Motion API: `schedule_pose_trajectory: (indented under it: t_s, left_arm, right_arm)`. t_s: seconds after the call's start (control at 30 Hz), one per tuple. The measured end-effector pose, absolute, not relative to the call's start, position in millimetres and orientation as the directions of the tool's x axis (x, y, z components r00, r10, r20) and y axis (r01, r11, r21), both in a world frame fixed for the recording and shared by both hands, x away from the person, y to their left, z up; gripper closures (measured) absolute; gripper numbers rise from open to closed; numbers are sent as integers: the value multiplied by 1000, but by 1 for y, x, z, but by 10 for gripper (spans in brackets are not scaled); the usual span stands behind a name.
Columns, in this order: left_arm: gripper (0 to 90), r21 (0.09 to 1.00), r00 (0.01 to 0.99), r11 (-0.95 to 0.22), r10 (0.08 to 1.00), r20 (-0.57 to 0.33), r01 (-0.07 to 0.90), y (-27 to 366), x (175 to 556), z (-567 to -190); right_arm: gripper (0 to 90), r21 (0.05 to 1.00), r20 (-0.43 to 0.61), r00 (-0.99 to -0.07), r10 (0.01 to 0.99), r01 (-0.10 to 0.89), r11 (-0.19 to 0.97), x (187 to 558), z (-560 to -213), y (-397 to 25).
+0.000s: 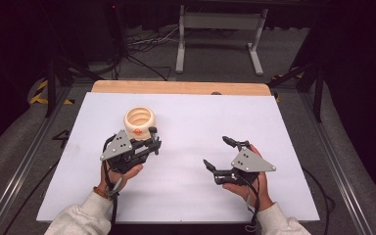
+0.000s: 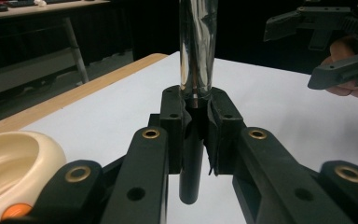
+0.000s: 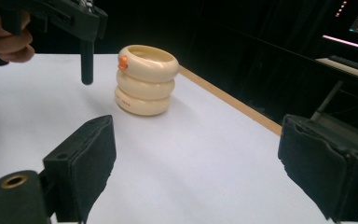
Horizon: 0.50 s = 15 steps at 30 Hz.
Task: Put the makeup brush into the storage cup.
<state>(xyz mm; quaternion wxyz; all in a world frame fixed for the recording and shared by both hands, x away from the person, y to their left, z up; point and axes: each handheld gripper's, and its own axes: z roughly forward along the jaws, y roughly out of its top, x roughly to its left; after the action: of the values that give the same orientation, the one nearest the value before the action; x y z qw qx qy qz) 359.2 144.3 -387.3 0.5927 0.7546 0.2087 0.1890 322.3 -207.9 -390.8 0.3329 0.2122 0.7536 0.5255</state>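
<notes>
At my white table (image 1: 191, 147), a cream ribbed cup (image 1: 139, 119) made of three stacked rings, with a small orange button (image 1: 137, 131) on its front, stands upright on the left half of the board; the high view looks down into its ridged hollow, and I cannot tell whether anything lies at the bottom. My forearms come in from the near edge in pale sleeves, the left hand (image 1: 122, 171) angled toward the cup, the right hand (image 1: 247, 183) resting well apart on the right half of the table. My left gripper (image 1: 149, 144) is clamped on a slim black pen-like rod (image 2: 191, 158), held upright between its pads just beside the cup's front and apart from it; in the left gripper view its upper length is glossy and reflective (image 2: 196, 46), and in the right gripper view its dark lower tip (image 3: 87, 65) hangs above the table without touching. My right gripper (image 1: 220, 154) has its jaws spread wide, nothing between them, its pads (image 3: 91, 158) framing the bare white surface and pointing toward the cup.
</notes>
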Motion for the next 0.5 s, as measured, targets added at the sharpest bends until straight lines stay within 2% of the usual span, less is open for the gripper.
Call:
schedule_pose_trajectory:
  t_s: [0.5]
  left_arm:
    - [792, 977, 826, -195, 562, 40, 85, 163, 369, -372]
  right_arm:
    - [129, 921, -296, -640, 709, 3, 389, 310, -401, -247]
